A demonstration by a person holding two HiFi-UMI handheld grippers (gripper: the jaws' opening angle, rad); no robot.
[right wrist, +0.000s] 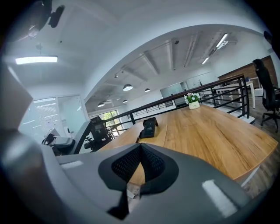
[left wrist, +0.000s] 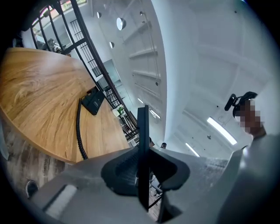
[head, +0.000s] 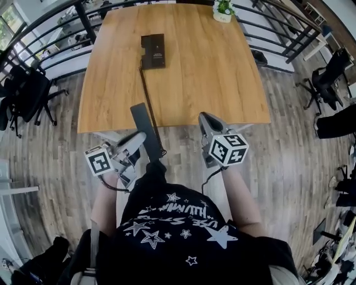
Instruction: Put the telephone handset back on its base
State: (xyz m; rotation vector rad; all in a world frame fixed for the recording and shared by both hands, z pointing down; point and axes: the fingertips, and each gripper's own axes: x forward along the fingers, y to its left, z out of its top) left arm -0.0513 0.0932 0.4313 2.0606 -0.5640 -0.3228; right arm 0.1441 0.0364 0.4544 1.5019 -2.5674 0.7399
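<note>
A wooden table bears a telephone base, cord and potted plant.

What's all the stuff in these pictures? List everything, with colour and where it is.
table: one, light wood, centre.
telephone base: one, black, far middle of the table.
cord: one, black, coiled, running from the base to the handset.
handset: one, black, over the table's near edge.
potted plant: one, green in a white pot, table's far edge.
railing: one, black, beyond the table.
office chairs: at least two, black, left and right.
shirt: one, black with white stars, bottom.
left gripper: grey, gripping the handset.
right gripper: grey, closed, empty.
</note>
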